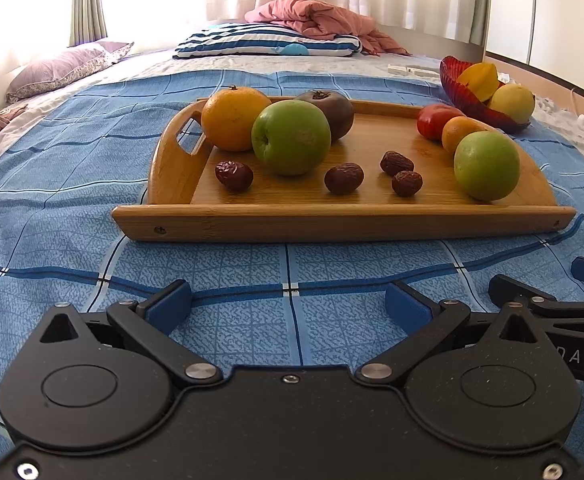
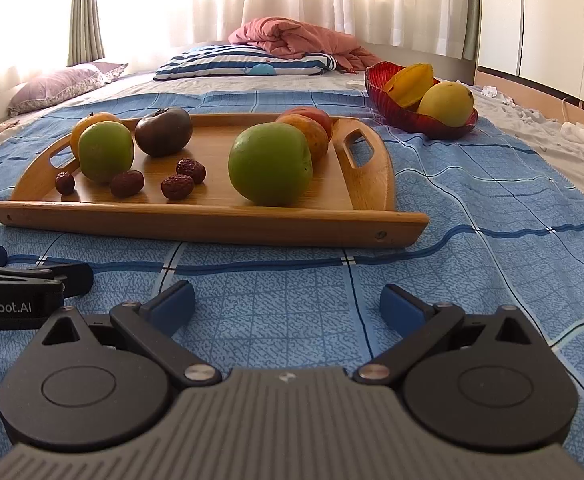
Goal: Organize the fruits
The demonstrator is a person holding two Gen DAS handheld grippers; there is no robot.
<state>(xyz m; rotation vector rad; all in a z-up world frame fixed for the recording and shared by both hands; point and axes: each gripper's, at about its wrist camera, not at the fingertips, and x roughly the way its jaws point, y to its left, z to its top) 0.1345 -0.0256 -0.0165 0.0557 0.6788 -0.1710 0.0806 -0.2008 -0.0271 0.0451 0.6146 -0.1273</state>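
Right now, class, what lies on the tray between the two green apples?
In the left wrist view, three dried red dates lie on the wooden tray between the left green apple and the right green apple.

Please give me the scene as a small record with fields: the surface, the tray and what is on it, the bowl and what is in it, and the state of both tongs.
surface: blue checked cloth on a bed
tray: wooden tray lying on the cloth
on tray: two green apples, two oranges, a dark brown fruit, a red fruit, four red dates
bowl: red bowl, beyond the tray's right end
in bowl: two yellow fruits
left tongs: open, empty
right tongs: open, empty
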